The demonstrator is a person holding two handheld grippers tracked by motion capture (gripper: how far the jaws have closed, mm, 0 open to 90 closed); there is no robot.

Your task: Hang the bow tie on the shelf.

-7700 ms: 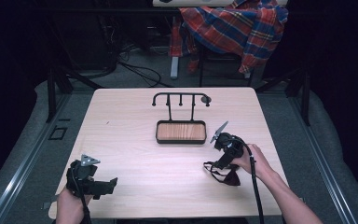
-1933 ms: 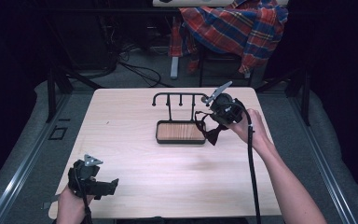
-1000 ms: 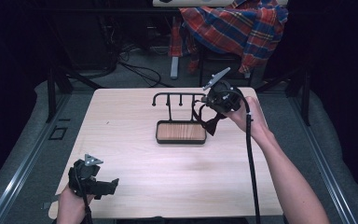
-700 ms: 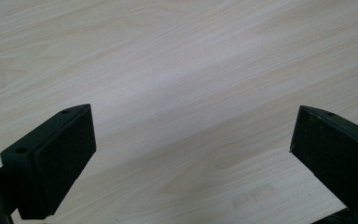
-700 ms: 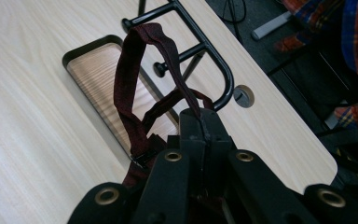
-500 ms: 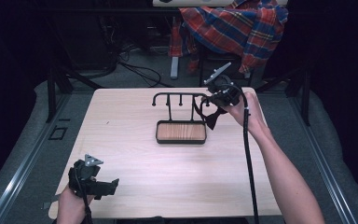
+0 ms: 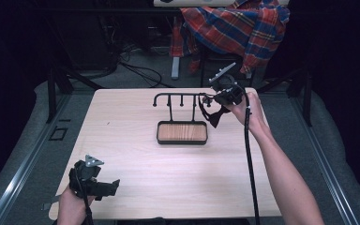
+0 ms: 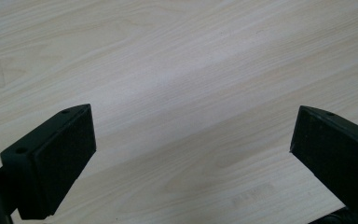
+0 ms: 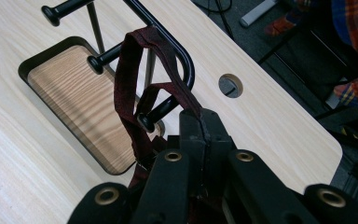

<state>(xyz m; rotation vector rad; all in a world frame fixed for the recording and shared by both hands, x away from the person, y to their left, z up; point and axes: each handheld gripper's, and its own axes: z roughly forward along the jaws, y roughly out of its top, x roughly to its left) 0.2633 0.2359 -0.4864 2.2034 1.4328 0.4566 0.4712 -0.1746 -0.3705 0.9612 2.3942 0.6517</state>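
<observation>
Pale wood table, dark room beyond

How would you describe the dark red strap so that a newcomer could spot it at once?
Find the black rack with its wooden tray on the table. At its right end, the right hand-held gripper pinches a dark maroon strap looped by the nearest peg: the only soft, reddish thing among black metal.

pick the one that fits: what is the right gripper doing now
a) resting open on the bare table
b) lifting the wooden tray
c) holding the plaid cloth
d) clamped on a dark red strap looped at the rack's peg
d: the right gripper has its jaws closed on the dark red strap, whose loop sits around a peg of the black rack above the wood-bottomed tray.
</observation>
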